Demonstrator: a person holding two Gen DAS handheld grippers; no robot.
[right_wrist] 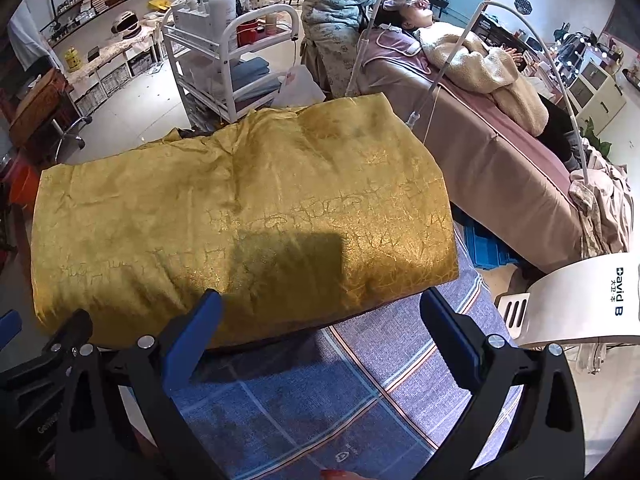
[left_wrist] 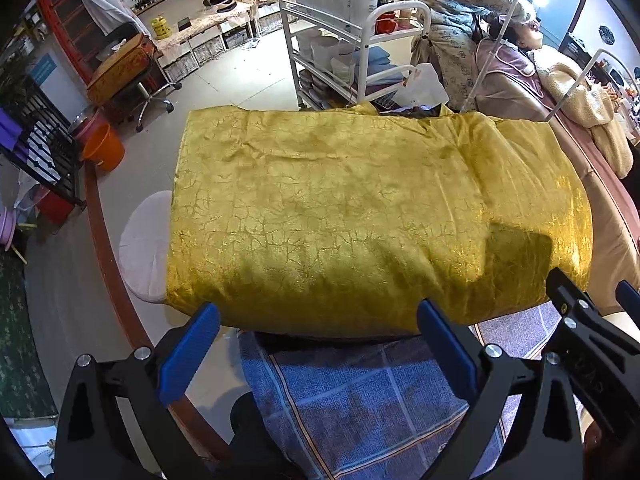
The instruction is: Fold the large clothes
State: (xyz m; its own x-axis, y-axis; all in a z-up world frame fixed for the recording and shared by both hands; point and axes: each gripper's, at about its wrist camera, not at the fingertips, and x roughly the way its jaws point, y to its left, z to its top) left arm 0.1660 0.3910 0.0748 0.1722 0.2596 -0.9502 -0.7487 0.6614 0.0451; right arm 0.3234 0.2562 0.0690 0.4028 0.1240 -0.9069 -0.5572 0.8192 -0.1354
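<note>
A large golden-yellow garment (left_wrist: 360, 208) with a crackle pattern lies folded into a thick rectangle on a blue checked towel (left_wrist: 360, 400). The same garment (right_wrist: 240, 216) fills the middle of the right wrist view, over the towel (right_wrist: 320, 400). My left gripper (left_wrist: 318, 328) stands open just short of the garment's near edge, holding nothing. My right gripper (right_wrist: 320, 316) is also open at the near edge, with nothing between its blue pads. The right gripper (left_wrist: 592, 308) shows at the right side of the left wrist view, and the left gripper (right_wrist: 48, 340) at the lower left of the right wrist view.
A white trolley (left_wrist: 340, 40) with bottles stands beyond the garment. To the right a person (right_wrist: 480, 60) lies on a treatment bed while another person (right_wrist: 340, 20) stands over them. A white device (right_wrist: 580, 300) sits at the right. An orange bucket (left_wrist: 104, 148) and a stool (left_wrist: 144, 248) are left.
</note>
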